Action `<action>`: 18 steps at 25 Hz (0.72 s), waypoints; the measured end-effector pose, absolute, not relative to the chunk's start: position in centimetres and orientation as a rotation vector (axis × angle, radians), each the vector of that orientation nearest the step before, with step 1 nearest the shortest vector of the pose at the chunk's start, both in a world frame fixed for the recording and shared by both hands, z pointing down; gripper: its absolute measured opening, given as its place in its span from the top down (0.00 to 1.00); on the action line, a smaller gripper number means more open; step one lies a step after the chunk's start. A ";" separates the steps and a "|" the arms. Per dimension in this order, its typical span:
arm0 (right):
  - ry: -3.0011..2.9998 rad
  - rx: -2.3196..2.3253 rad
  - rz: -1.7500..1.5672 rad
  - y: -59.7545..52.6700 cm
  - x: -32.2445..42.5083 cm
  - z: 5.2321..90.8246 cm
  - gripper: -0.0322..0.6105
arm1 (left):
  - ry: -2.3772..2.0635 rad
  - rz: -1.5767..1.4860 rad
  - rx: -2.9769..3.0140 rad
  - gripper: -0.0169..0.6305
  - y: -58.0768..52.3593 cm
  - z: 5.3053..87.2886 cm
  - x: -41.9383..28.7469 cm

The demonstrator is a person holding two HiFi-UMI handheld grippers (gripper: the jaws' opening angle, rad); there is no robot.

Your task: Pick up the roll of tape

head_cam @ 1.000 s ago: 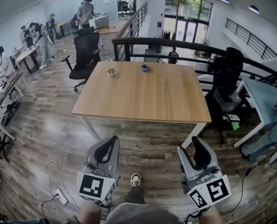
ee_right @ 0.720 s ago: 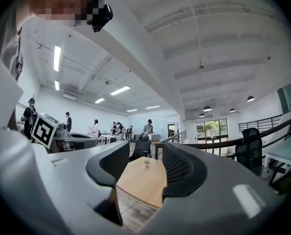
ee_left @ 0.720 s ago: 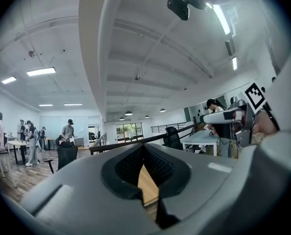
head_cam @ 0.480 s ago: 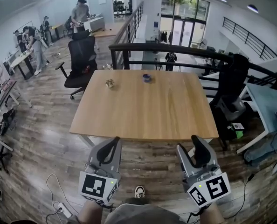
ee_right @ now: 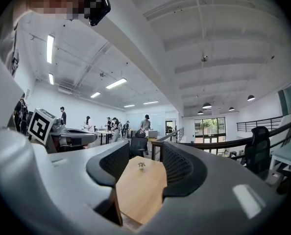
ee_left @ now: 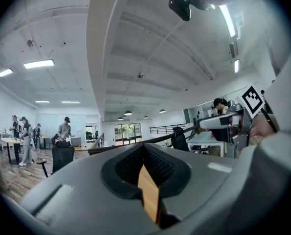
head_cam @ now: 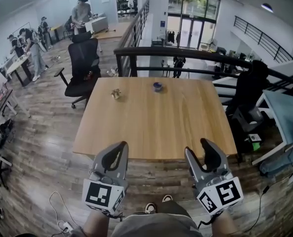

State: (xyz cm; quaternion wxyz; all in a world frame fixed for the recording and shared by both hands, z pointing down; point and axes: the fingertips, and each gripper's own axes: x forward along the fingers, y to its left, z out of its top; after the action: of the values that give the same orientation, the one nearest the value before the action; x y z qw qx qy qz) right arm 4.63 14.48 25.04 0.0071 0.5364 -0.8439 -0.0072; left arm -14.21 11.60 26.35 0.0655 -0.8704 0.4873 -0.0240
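1. The bench [head_cam: 156,122] is a bare wooden top and fills the middle of your head view. A dark railing [head_cam: 186,53] runs just beyond the bench's far edge. A black office chair [head_cam: 82,68] stands off the bench's far-left corner.

2. You hold both claws at the bench's near edge, with their tips over its front strip.
   - Left claw [head_cam: 121,147]: set narrow. In the left gripper view its pads [ee_left: 160,168] close together at the tips. Only a thin slit behind the tips shows bench wood. Nothing is gripped.
   - Right claw [head_cam: 198,148]: set clearly apart. In the right gripper view the gap frames the bench surface, and nothing is between the pads [ee_right: 177,168].

3. The roll of tape [head_cam: 158,86] is a small blue ring. It lies flat near the bench's far edge, about midway along that edge. It is well apart from both claws.

4. A small pale object [head_cam: 116,93] sits on the bench, left of the roll of tape and slightly nearer to you. The right gripper view shows the same object [ee_right: 141,165] through the right claw's gap. Its kind cannot be determined.
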 end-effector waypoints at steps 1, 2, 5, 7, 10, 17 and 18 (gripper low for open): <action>-2.637 1.679 -0.020 13.7 4.5 25.2 0.64 | 1.473 -0.067 -2.624 0.97 10.9 26.4 -14.4; -2.636 1.678 -0.018 12.9 4.3 25.4 0.64 | 1.475 -0.062 -2.623 0.97 10.1 26.5 -14.7; -2.643 1.674 -0.008 10.3 3.8 26.0 0.64 | 1.486 -0.063 -2.619 0.97 7.9 27.1 -15.3; -2.653 1.674 0.006 8.7 3.9 26.2 0.64 | 1.496 -0.074 -2.616 0.97 6.6 27.4 -15.4; -2.656 1.670 0.006 6.1 4.7 26.6 0.65 | 1.507 -0.081 -2.605 0.97 4.5 27.7 -15.0; -2.639 1.658 0.038 -2.2 5.8 28.0 0.64 | 1.535 -0.117 -2.603 0.97 -3.0 28.9 -14.4; -2.639 1.658 0.048 -3.5 6.1 28.2 0.65 | 1.537 -0.122 -2.603 0.97 -4.2 29.0 -14.1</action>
State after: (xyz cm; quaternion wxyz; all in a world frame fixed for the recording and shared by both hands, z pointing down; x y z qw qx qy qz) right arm 6.08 -3.49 28.17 0.0121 0.5319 -0.8466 0.0153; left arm -14.10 -4.22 28.99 0.0581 -0.8589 0.5072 -0.0404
